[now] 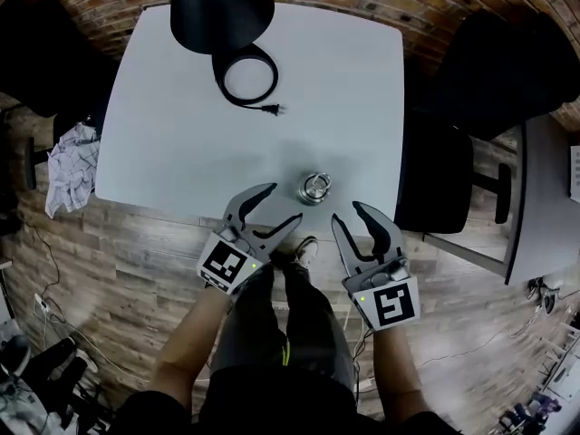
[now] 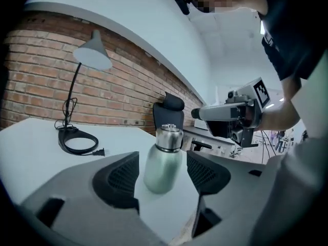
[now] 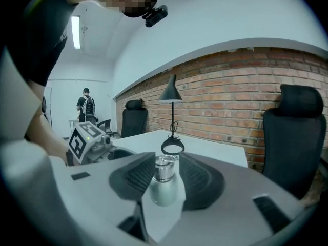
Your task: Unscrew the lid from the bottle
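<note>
One steel bottle (image 2: 163, 164) stands upright on the white table (image 1: 181, 134), close to the near edge, at about 6 o'clock on the tabletop in the head view. It looks rigid, smooth and rounded, so I judge it slippery under the pads. If empty, it is probably light enough to skid or tip when twisted. The wide body below the shoulder is the place to clamp. The narrower lid (image 2: 168, 136), still seated, wants a square grip on its side wall.

The left gripper (image 1: 281, 204) hangs at the bottle's 7 o'clock and the right gripper (image 1: 350, 213) at its 5 o'clock. Both are short of the bottle with jaws parted, the left wider, and hold nothing. Each gripper view frames the bottle in the gap between its jaws, beyond the pads and untouched.

From overhead only the shiny lid top shows, while the left gripper view gives the profile, shoulder and lid seam. Only the right gripper view shows a person (image 3: 86, 105) standing far back. Farther out on the table, at 12 o'clock, are a black lamp (image 1: 220, 7) and its coiled cord (image 1: 220, 82).
</note>
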The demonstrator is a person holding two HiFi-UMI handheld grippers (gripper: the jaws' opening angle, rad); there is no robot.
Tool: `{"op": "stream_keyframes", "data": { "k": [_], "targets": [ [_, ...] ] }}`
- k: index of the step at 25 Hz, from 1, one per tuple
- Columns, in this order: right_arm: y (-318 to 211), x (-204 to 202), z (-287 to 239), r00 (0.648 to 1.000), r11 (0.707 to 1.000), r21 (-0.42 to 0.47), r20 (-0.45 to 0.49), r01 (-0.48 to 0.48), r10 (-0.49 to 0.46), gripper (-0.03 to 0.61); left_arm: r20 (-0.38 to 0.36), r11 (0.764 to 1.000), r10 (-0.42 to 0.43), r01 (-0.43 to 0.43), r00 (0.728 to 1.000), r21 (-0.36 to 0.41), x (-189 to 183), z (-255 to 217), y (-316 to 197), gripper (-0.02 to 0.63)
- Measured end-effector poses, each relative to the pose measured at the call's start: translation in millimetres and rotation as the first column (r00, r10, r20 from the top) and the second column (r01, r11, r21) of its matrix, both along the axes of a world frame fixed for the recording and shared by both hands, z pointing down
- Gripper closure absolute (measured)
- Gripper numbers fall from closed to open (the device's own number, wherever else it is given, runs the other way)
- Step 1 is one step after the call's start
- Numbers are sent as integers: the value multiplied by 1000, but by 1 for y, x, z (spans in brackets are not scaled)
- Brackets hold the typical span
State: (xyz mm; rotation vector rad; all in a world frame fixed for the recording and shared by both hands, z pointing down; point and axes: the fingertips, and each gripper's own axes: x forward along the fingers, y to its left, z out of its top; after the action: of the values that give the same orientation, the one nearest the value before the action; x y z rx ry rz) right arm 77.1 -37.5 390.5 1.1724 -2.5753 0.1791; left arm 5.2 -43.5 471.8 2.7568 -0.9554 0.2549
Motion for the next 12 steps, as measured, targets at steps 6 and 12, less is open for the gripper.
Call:
{"op": "stream_keyframes", "data": {
  "k": [6,12],
  "targets": [
    [-15,-23,25,997,999,-8,53,49,-48,329,-10,997,78,-78,997,-27,26,30,-8,270],
    [-25,-41,36,995,996,-15,52,84,-83,289,13,993,116,-116,993,-5,43,38,-21,256]
  ]
}}
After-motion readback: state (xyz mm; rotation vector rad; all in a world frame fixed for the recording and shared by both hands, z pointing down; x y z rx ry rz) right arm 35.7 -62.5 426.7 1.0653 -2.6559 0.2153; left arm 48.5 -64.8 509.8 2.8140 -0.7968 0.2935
